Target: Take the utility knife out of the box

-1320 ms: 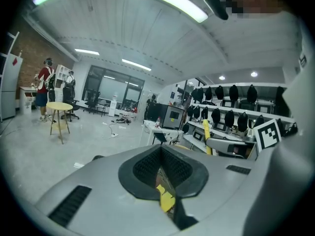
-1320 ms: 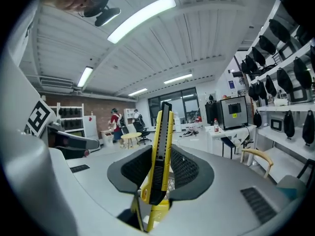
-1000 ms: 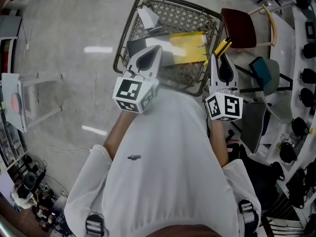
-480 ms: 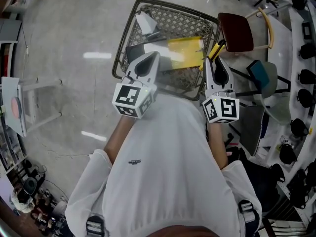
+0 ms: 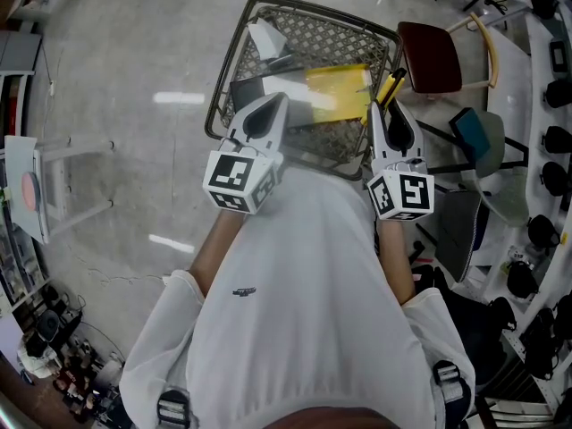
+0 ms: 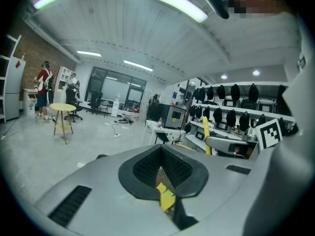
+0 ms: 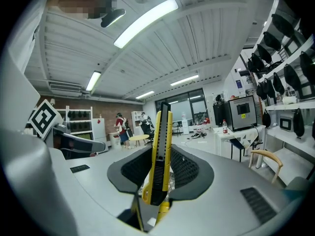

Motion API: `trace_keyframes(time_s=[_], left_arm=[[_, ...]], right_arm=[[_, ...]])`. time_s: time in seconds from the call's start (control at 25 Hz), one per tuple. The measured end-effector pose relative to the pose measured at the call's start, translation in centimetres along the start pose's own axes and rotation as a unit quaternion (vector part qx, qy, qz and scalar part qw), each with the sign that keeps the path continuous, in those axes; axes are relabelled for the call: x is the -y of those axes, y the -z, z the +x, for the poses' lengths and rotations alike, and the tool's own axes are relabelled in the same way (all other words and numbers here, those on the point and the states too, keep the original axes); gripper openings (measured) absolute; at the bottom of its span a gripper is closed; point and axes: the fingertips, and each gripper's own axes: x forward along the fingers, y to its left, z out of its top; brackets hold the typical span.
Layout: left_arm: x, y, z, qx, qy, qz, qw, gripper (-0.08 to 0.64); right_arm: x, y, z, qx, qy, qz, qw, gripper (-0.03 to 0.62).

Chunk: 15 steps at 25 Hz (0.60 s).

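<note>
Wire basket (image 5: 335, 32) sits on the floor, just beyond both grippers. Left gripper (image 6: 162, 170), over the basket's near left, stands slightly open and empty. Right gripper (image 7: 160, 173) is clamped on the knife (image 7: 161, 146), which stands upright above the basket's right rim. A firm squeeze seems wise, carrying it rightward clear of the rim without tilting.
</note>
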Motion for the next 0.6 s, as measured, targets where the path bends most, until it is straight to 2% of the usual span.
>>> trace_keyframes(time_s=[0.6], left_arm=[[0.71,0.05,-0.24,0.002,0.0,0.003,1.0,-0.002]], right_arm=[[0.38,0.17,-0.72,0.001,0.001,0.0,1.0,0.107]])
